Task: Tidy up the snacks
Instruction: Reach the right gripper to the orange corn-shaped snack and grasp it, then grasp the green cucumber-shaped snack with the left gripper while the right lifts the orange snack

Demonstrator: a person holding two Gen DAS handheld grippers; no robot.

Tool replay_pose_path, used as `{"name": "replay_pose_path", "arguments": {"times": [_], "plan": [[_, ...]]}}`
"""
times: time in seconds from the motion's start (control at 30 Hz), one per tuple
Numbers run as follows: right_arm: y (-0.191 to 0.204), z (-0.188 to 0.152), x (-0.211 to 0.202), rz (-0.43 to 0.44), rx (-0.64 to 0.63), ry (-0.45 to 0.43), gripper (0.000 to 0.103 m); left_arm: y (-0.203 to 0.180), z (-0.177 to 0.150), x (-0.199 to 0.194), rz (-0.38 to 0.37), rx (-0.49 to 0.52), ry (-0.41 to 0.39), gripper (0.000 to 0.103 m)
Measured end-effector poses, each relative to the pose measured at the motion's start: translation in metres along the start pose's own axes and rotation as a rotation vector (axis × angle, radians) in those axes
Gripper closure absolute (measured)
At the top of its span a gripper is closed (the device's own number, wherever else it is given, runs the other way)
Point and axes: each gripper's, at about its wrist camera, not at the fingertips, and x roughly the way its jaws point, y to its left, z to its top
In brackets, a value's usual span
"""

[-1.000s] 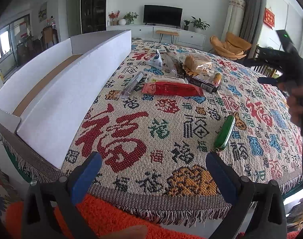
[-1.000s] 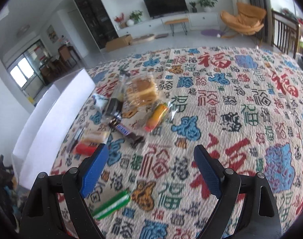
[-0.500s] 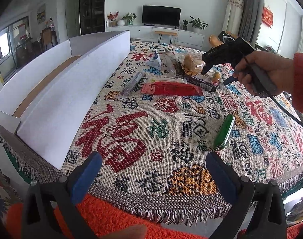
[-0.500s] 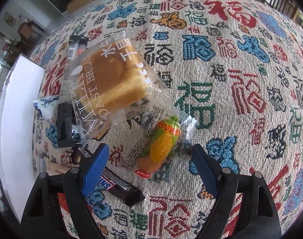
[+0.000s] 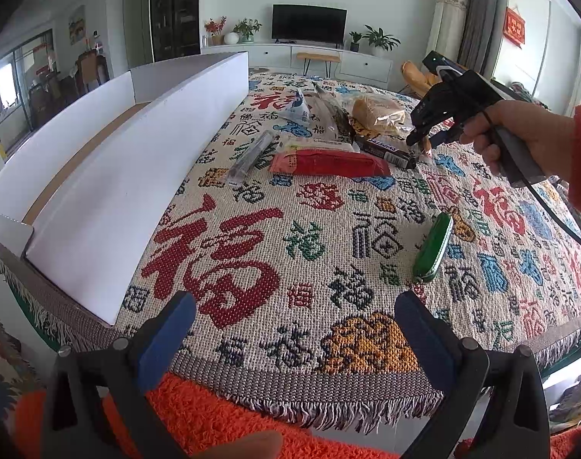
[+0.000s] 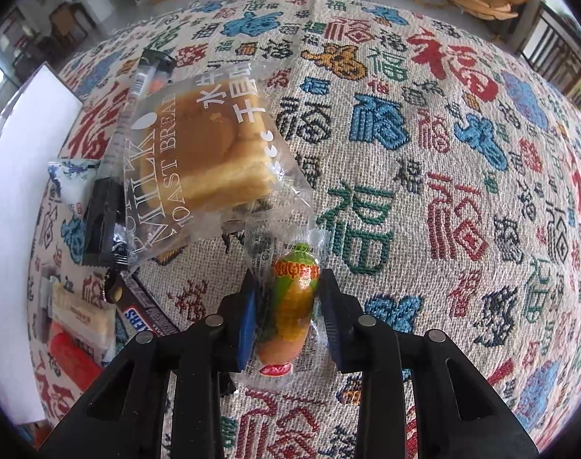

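Now | right gripper (image 6: pixel 286 306) closing around corn snack (image 6: pixel 292 298) | left gripper (image 5: pixel 294 329) spread at cloth edge (image 5: pixel 290 378)

Bread pack (image 6: pixel 198 145) crowds left; right clear.

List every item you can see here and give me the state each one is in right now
Right gripper: jaws closing around the corn sausage.
Corn sausage: sealed, lying on cloth.
Left gripper: open, empty.
Milk toast bag: sealed, lying flat.
White box: open-topped.
Green bar: lying apart.
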Motion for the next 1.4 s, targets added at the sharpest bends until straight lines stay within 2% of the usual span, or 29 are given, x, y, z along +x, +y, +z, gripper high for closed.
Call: {"name": "replay_pose_path", "arguments": {"times": [0.17, 0.33, 0.47, 0.57, 0.7, 0.8, 1.0, 1.07, 1.1, 1.23, 1.33, 1.4], "plan": [[-0.014, -0.015, -0.028, 0.068, -0.024, -0.034, 0.077, 0.004, -0.001, 0.006, -0.01, -0.019, 0.03, 0.0], [-0.025, -0.036, -0.053, 0.099, -0.068, -0.074, 0.081, 0.002, -0.002, 0.028, -0.036, -0.024, 0.171, 0.0], [-0.037, -0.043, -0.064, 0.146, -0.062, -0.066, 0.082, 0.0, 0.001, 0.025, -0.106, -0.063, 0.207, 0.0], [-0.046, -0.042, -0.064, 0.18, -0.057, -0.04, 0.082, -0.005, 0.014, 0.025, -0.225, -0.092, 0.244, 0.0], [-0.06, -0.032, -0.052, 0.192, -0.007, -0.012, 0.081, -0.019, 0.028, 0.03, -0.32, -0.059, 0.267, 0.0], [-0.077, -0.032, -0.05, 0.229, 0.053, -0.004, 0.08, -0.027, 0.032, 0.035, -0.347, -0.019, 0.28, 0.0], [-0.08, -0.029, -0.025, 0.213, 0.061, 0.0, 0.079, -0.042, 0.05, 0.06, -0.38, 0.004, 0.335, 0.0], [-0.075, -0.032, -0.014, 0.212, 0.051, 0.018, 0.079, -0.051, 0.059, 0.066, -0.387, 0.038, 0.347, 0.0], [-0.072, -0.033, -0.015, 0.201, 0.037, -0.008, 0.08, -0.058, 0.063, 0.069, -0.385, 0.067, 0.346, 0.001], [-0.066, -0.033, -0.015, 0.185, -0.009, -0.015, 0.079, -0.094, 0.073, 0.08, -0.361, 0.234, 0.343, 0.002], [-0.07, -0.034, -0.016, 0.204, 0.01, -0.013, 0.079, -0.121, 0.069, 0.094, -0.318, 0.363, 0.371, 0.02], [-0.07, -0.034, -0.015, 0.201, 0.01, -0.014, 0.079, -0.132, 0.064, 0.105, -0.3, 0.402, 0.406, 0.034]]}}
